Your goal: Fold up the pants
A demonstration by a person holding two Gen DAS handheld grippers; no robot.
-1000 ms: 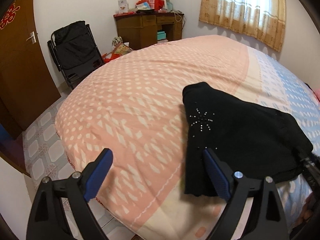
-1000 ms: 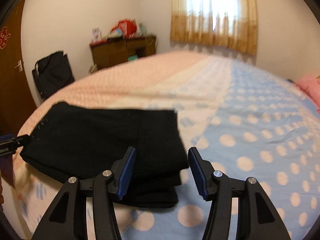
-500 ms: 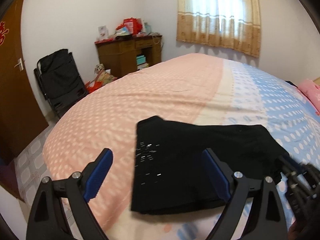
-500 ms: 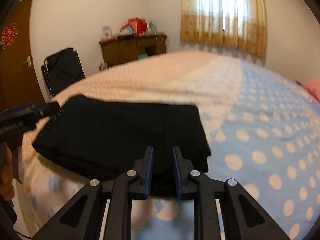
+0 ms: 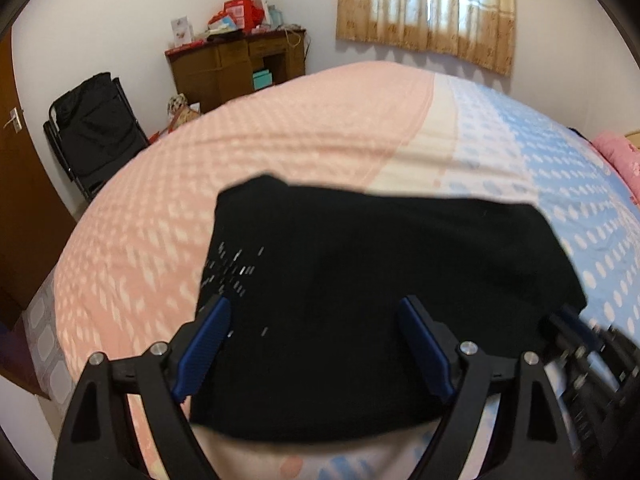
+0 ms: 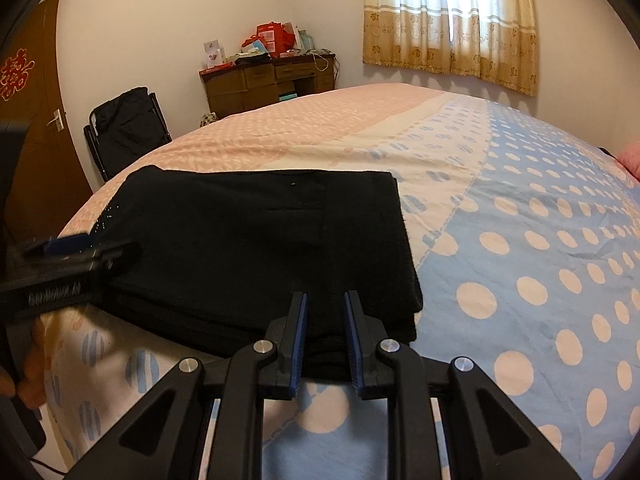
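Black pants (image 5: 360,280) lie folded into a thick rectangle on the bed, with small rhinestones near their left end. They also show in the right wrist view (image 6: 256,240). My left gripper (image 5: 316,344) is open wide, its blue pads (image 5: 204,344) spread over the near edge of the pants. My right gripper (image 6: 325,332) is nearly closed at the near right edge of the stack, its jaws a narrow gap apart around the cloth. The right gripper shows blurred in the left wrist view (image 5: 580,344). The left gripper shows in the right wrist view (image 6: 72,256).
The bed (image 6: 520,240) has a pink, cream and blue dotted cover. A brown desk (image 5: 240,68) with clutter stands at the far wall. A black folding chair (image 5: 96,132) is by the brown door (image 6: 28,128). A curtained window (image 6: 448,20) is behind. A pink pillow (image 5: 620,156) is at far right.
The right gripper closed from wide open to a narrow gap at the pants' near right edge. The left gripper swung right and now frames the pants, staying open.
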